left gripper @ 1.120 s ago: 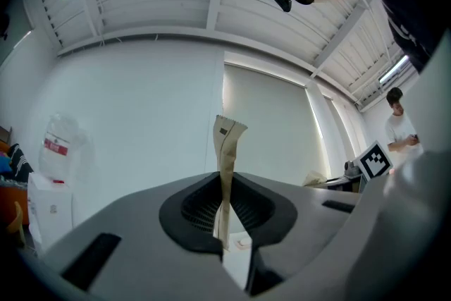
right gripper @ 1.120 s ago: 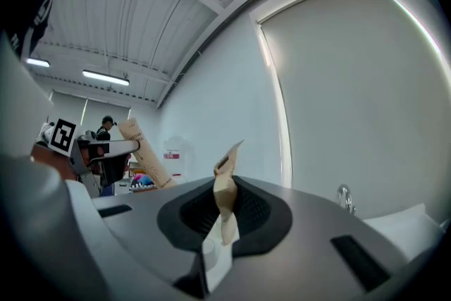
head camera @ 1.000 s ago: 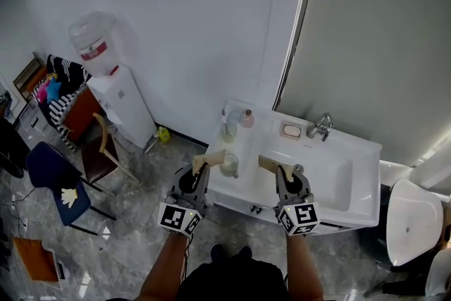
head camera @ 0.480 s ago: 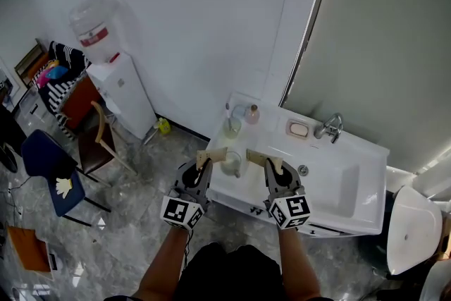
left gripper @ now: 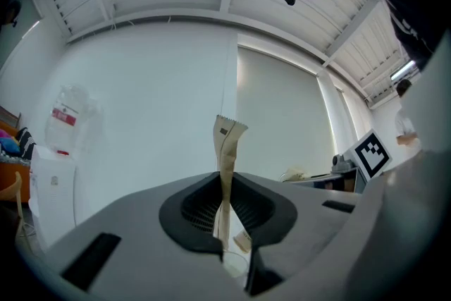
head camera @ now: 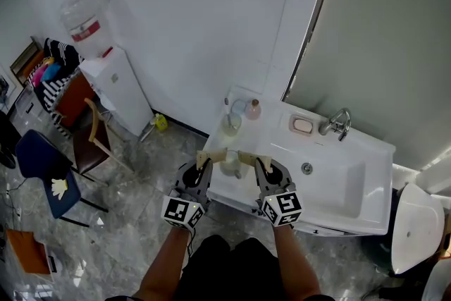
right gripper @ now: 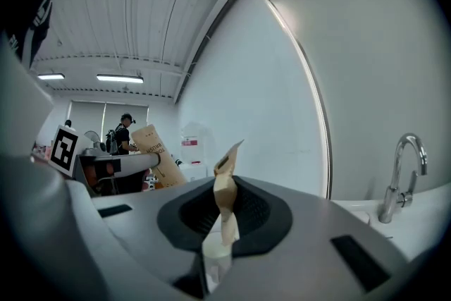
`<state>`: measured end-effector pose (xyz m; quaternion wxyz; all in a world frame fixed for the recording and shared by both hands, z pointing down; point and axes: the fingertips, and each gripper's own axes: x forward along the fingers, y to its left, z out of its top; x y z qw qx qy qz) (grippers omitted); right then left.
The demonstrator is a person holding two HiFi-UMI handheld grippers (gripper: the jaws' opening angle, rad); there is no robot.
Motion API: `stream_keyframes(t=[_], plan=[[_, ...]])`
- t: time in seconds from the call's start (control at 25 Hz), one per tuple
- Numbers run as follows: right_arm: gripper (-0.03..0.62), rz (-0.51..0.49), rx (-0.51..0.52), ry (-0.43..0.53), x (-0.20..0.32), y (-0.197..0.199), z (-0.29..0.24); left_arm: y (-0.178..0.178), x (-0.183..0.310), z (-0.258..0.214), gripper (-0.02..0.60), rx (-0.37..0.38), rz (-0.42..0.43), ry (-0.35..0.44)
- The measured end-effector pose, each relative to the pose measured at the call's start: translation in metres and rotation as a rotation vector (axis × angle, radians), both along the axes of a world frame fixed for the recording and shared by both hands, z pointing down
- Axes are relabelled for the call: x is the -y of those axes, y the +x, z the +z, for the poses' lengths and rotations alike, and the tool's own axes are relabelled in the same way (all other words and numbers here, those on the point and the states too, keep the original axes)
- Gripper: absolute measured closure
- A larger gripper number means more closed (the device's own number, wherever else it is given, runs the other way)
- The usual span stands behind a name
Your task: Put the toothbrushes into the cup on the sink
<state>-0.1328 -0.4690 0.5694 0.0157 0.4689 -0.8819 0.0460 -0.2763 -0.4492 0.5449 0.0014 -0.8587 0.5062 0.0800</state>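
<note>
A: Tongs first. What did the left gripper (head camera: 201, 169) have?

B: It was clenched on the left toothbrush (left gripper: 227, 151), which was in a tan paper wrapper. In the left gripper view the jaws were pressed together on the wrapper's lower part. Its printed end stood up above them.

A: And the right gripper (head camera: 259, 167)?

B: The same. It was clamped on the right toothbrush (right gripper: 224, 188), with the twisted wrapper sticking up out of the closed jaws.

A: Where was the cup (head camera: 230, 164)?

B: It stood on the sink (head camera: 328, 211), near the front left corner. In the head view it sat between the two grippers, with both wrapper ends pointing inward toward it from either side. I could not tell whether either wrapper touched the rim.

A: Were the toothbrushes in the cup?

B: Not yet. Both were in the jaws, outside the cup.

A: Anything else on the sink?

B: A pale bottle (head camera: 231, 125) and a pinkish bottle (head camera: 252, 110) stood at the back left corner. A soap dish (head camera: 303, 125) lay along the back edge, and the tap (head camera: 340, 123) was just to its right. The basin took up the right half.

A: And off the sink?

B: A water dispenser (head camera: 106, 77) stood against the wall, well to the left. A wooden chair (head camera: 95, 144) was near it on the floor.
</note>
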Motion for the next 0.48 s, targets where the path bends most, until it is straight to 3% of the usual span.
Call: stream_keyframes(t=[0.48], plan=[[0.546,-0.025,-0.017,-0.087,0.011,-0.022,0.045,-0.011,0.005,0.014,0.526,-0.024,0.010,-0.009]])
